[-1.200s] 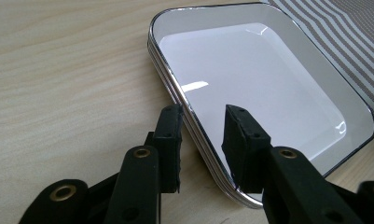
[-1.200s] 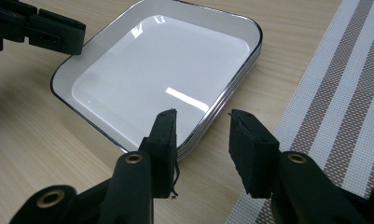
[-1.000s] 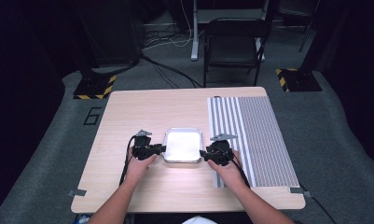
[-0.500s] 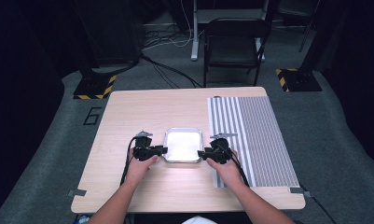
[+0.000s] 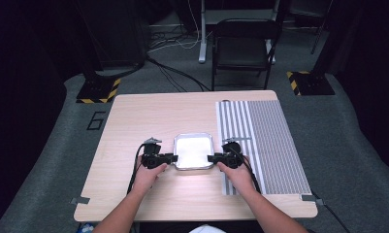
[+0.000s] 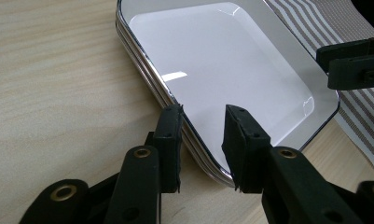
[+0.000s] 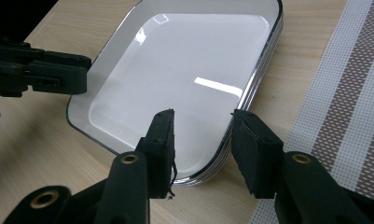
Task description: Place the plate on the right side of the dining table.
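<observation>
1. The wooden table [image 5: 134,126] is pale, with a light grain, and carries everything else.
2. A striped placemat [image 5: 265,141] in grey and white covers the table's right part, lying just beside the tray.
3. The tray [image 5: 193,150] sits near the middle of the table, toward the person's edge, between the two grippers. It is a shallow rectangle with rounded corners, glossy white inside, with bright glints on its floor. Its rim is a thin shiny metal edge, and the gripper views show several such edges layered one on another, so it looks like a stack of nested trays.
4. The left gripper [image 6: 203,140] straddles the tray's left rim, one jaw outside, one over the white inside. The jaws stand at a narrow gap, and the rim lies between them without the pads visibly pressing on it.
5. The right gripper [image 7: 203,149] straddles the opposite rim the same way, its jaws slightly apart around the layered edge, pads not clearly touching.
</observation>
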